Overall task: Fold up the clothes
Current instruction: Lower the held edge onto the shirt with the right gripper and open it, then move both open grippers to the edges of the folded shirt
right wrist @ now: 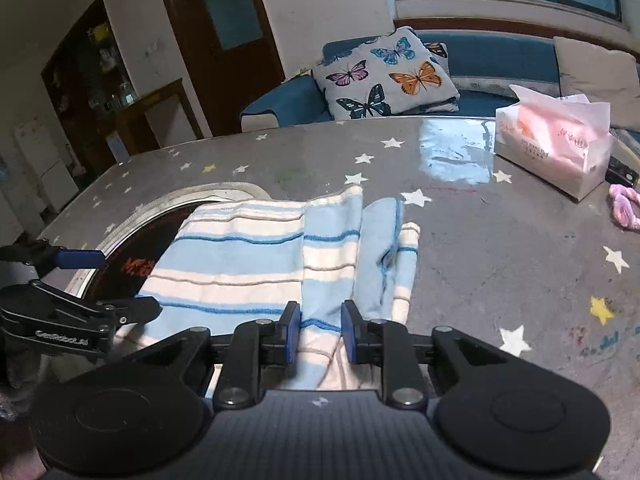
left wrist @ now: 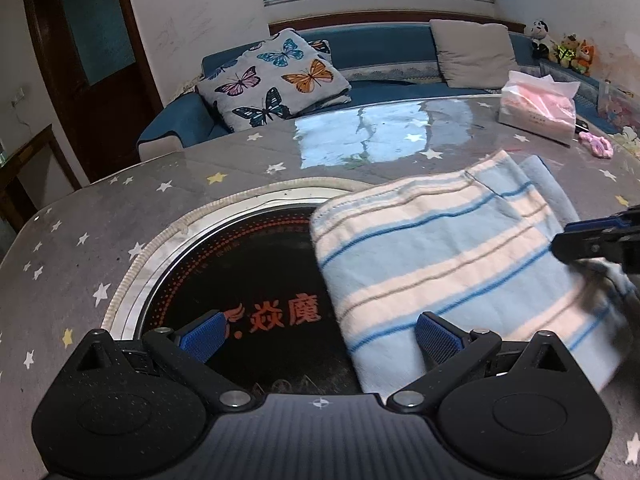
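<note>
Your left tool was released, its blue pads spread wide above the round black hob set into the star-patterned worktop. Your right tool was grasping the near edge of the striped blue-and-white garment, which lay partly folded across the hob's rim near the worktop's front edge. A tissue pack sat towards the far right corner.

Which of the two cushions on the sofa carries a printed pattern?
The butterfly cushion at the sofa's left end; it is covered in coloured butterflies, whereas the plain grey cushion farther right has no print.
</note>
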{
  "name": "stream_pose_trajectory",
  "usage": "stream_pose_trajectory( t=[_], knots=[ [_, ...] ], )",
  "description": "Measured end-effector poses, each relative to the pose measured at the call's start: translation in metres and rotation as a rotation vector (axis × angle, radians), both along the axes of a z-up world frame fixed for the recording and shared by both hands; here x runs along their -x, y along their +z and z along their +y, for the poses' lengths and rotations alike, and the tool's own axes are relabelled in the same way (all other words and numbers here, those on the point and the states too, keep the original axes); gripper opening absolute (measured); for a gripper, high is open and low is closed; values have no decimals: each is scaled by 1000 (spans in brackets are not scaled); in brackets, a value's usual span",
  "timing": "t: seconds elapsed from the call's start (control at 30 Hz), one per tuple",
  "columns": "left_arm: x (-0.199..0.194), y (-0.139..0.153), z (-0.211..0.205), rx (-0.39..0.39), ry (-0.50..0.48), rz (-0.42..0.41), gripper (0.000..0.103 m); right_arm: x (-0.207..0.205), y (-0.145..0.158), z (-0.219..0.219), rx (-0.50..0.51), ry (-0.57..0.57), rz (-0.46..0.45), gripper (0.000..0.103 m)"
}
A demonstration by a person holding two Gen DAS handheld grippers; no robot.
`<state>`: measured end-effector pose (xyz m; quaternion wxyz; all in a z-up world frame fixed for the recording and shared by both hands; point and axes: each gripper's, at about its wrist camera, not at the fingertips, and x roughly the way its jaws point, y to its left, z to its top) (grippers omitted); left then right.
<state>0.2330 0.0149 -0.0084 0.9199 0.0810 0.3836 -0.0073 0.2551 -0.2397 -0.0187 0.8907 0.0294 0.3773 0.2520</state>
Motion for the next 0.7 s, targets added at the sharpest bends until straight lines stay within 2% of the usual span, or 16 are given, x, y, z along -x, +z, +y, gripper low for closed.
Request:
stream_pose_trajectory(
  t=[0.13,0.33,0.53,0.7],
  knots=[
    [-10,1,4,10,11,-1,103,-5,8,-2,-27,-23,-35,22],
    [-24,0,7,-1,19,0,103,-25,-6,-5,-12,-81,3,22],
    [-36,3,6,-10,15,-13,103,-35,4,-3,-24,-97,-28,23],
    [-49,2,10,-17,33,-13,103,-51,-6,-5,-20,-120,23,23]
  ],
)
